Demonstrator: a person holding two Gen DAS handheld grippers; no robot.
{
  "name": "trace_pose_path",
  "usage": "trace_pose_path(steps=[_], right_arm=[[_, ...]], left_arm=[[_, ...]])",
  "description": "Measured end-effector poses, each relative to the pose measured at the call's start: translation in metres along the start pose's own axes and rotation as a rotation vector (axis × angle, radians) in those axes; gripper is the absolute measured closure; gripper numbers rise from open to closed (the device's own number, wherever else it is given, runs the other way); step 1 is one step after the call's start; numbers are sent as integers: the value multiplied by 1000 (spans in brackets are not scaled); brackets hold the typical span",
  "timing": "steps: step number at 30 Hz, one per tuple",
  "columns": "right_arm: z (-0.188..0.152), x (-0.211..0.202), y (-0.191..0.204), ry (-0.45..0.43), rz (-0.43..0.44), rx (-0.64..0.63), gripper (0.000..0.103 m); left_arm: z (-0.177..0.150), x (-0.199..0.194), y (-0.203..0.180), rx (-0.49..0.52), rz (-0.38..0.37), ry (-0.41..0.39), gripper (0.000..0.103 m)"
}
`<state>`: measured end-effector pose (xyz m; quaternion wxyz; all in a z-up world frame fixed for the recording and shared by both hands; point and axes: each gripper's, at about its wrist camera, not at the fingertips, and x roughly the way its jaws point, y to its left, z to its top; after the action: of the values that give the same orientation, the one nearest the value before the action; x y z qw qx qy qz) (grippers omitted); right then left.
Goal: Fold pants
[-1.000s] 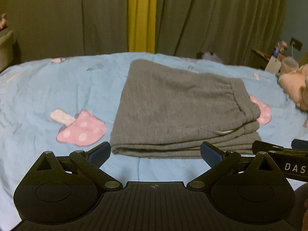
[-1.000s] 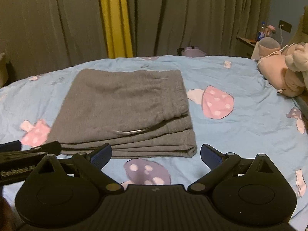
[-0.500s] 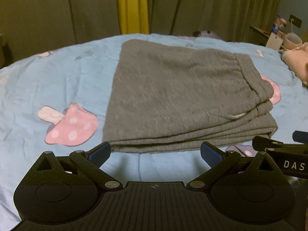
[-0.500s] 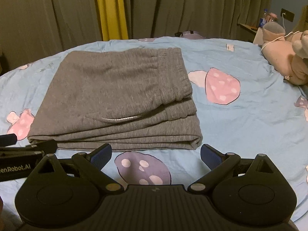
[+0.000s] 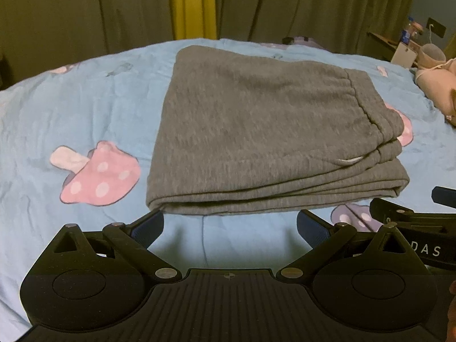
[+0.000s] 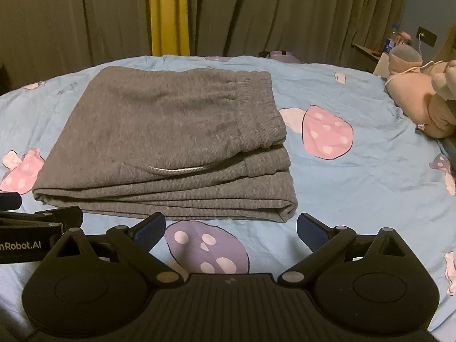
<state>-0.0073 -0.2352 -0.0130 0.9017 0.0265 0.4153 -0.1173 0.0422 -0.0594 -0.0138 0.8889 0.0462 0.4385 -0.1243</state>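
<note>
Grey pants [image 5: 256,131] lie folded in a flat stack on the blue bedsheet [image 5: 71,108], waistband to the right, a white drawstring showing at the front. They also show in the right wrist view [image 6: 171,142]. My left gripper [image 5: 230,223] is open and empty, just in front of the stack's near left edge. My right gripper [image 6: 230,226] is open and empty, in front of the near right corner. Each gripper shows at the edge of the other's view.
The sheet has pink mushroom prints [image 5: 99,173] [image 6: 326,132] and a purple one [image 6: 206,248]. A pink plush toy [image 6: 421,105] lies at the right edge. Dark curtains with a yellow strip [image 6: 168,14] hang behind the bed. A nightstand with bottles [image 6: 396,40] stands far right.
Both grippers have moved closer to the folded pants and a little lower; the stack now fills more of each view. The pants have not moved.
</note>
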Motion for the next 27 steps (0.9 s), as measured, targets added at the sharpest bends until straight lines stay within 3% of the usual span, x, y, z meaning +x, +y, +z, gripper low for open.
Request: trace_pose_path(steps=[27], right_arm=[[-2,7,-8,27,-8,40,4]], left_arm=[[-2,4,-1,1,-5,27,0]])
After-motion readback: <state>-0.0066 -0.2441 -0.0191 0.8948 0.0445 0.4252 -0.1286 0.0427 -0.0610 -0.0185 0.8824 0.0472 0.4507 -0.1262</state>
